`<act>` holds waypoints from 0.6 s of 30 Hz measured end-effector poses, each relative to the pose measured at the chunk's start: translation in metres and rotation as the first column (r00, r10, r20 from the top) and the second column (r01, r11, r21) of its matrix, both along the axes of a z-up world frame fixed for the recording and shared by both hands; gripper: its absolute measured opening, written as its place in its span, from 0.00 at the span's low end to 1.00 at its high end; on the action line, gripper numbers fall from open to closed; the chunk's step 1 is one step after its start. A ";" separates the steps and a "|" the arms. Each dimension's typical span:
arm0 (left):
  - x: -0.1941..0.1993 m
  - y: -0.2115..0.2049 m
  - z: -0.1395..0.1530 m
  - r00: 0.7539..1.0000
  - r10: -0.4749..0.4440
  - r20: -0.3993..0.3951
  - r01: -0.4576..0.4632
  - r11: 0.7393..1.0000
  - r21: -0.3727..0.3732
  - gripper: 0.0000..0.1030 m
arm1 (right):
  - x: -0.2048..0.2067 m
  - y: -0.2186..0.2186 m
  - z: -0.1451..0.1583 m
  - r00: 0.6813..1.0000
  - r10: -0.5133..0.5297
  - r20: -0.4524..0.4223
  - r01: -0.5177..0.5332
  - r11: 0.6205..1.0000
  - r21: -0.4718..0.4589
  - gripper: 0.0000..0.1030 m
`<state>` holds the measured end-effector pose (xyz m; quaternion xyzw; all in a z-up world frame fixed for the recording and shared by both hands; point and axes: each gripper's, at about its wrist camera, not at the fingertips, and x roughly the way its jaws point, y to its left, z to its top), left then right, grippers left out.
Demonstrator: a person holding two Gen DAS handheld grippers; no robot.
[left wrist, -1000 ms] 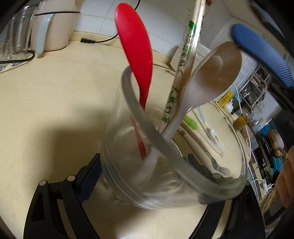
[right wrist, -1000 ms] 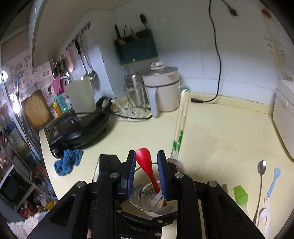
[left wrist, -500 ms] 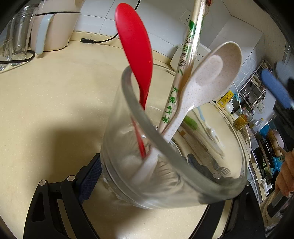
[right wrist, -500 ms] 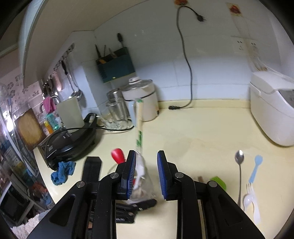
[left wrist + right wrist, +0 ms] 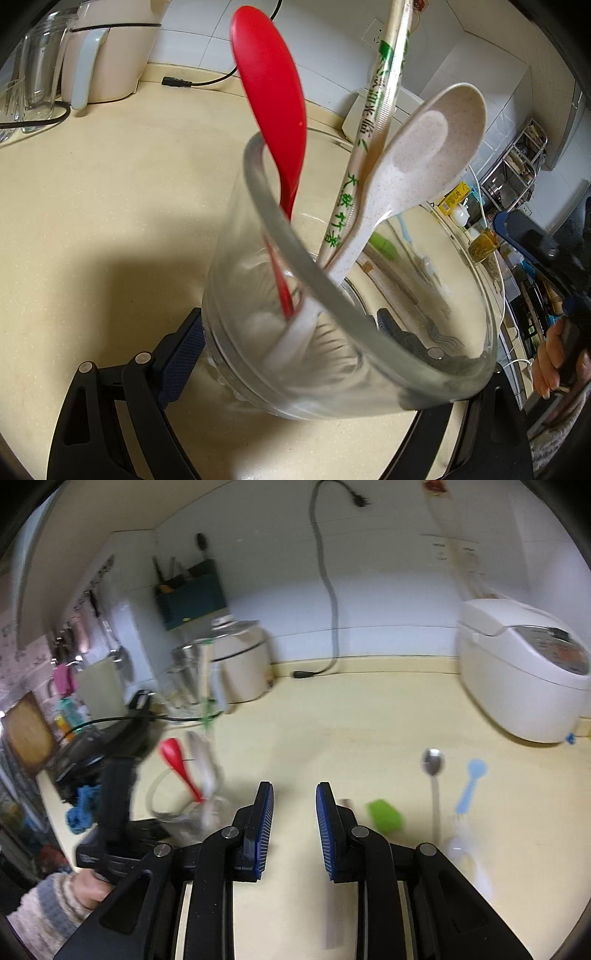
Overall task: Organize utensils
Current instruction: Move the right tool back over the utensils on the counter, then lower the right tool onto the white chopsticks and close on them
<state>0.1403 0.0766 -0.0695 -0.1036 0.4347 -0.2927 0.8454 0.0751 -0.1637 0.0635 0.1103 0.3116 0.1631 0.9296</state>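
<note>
My left hand-held gripper (image 5: 295, 354) clamps the glass cup (image 5: 351, 295) of spoons on the bench (image 5: 332, 716), while my empty right hand-held gripper (image 5: 294, 834), jaws slightly spread, should line up squarely over the green utensil (image 5: 384, 814) right of the cup

A clear glass (image 5: 332, 314) held a red spoon (image 5: 273, 110), speckled cream spoon (image 5: 417, 158) and wrapped chopsticks (image 5: 373, 122), all leaning upright.

Centre frame, the left gripper (image 5: 291, 354) clamps a glass cup (image 5: 332, 332) holding a red spoon (image 5: 273, 92), speckled white spoon (image 5: 417, 162) and wrapped chopsticks (image 5: 373, 122) over the counter (image 5: 92, 203).
</note>
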 end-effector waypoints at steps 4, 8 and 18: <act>0.000 0.000 0.000 1.000 0.000 0.000 0.000 1.000 0.000 0.88 | 0.000 -0.026 -0.009 0.996 -0.077 -0.035 0.076 0.997 -0.008 0.23; 0.000 0.000 0.000 1.000 0.000 0.000 0.000 1.000 0.000 0.88 | 0.001 -0.049 -0.025 0.986 -0.136 -0.099 0.136 0.991 -0.013 0.23; 0.000 0.000 0.000 1.000 0.000 0.000 0.000 1.000 0.000 0.88 | -0.001 -0.043 -0.056 0.977 -0.034 -0.213 0.041 0.999 0.028 0.23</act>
